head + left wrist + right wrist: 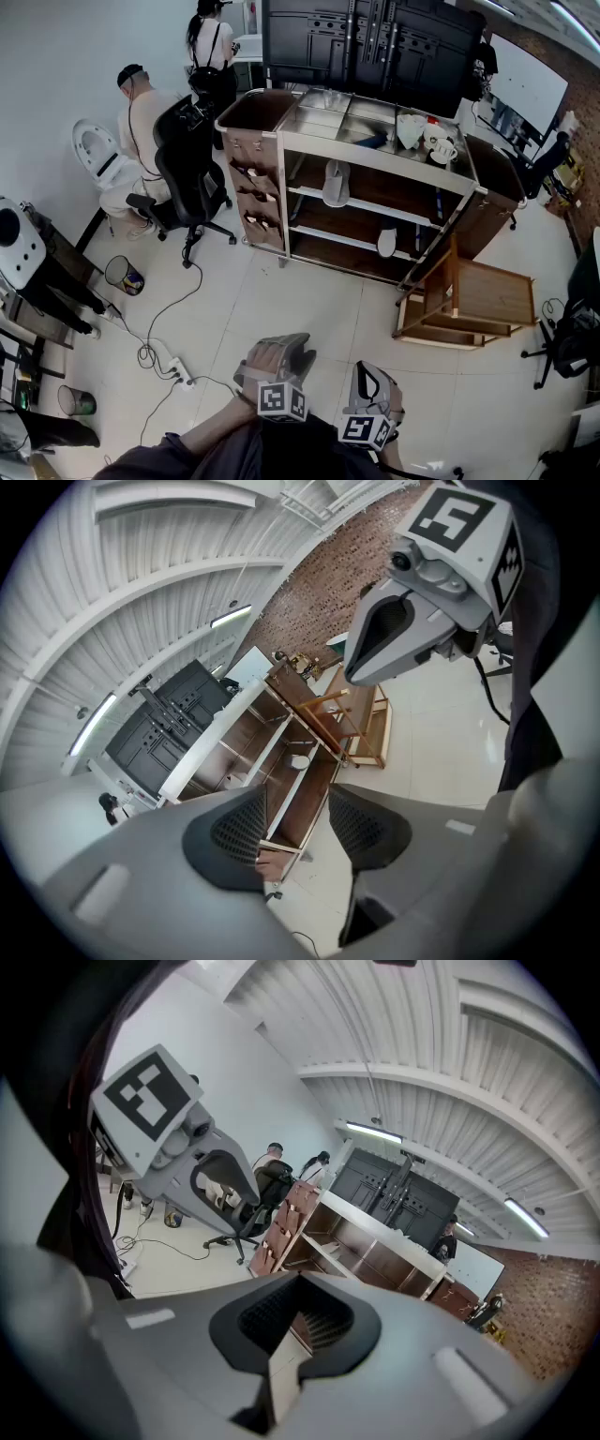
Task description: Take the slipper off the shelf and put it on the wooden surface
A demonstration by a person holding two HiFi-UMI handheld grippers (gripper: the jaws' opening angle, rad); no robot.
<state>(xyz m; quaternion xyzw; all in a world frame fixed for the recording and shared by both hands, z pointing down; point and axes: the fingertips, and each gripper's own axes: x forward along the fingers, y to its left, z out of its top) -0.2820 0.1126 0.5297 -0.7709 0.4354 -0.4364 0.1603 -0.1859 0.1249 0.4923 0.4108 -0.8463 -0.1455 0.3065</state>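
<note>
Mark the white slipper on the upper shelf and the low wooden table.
White slipper on the upper shelf (335,184): head view, middle of its body.
Low brown wooden table (493,292): head view, bare top.

The left gripper (298,829) is holding its jaws apart with nothing between them (only the far shelf (281,733) is showing through the gap), a white slipper (298,761) is lying there, and the right gripper (370,653) is hovering to the right.
</note>
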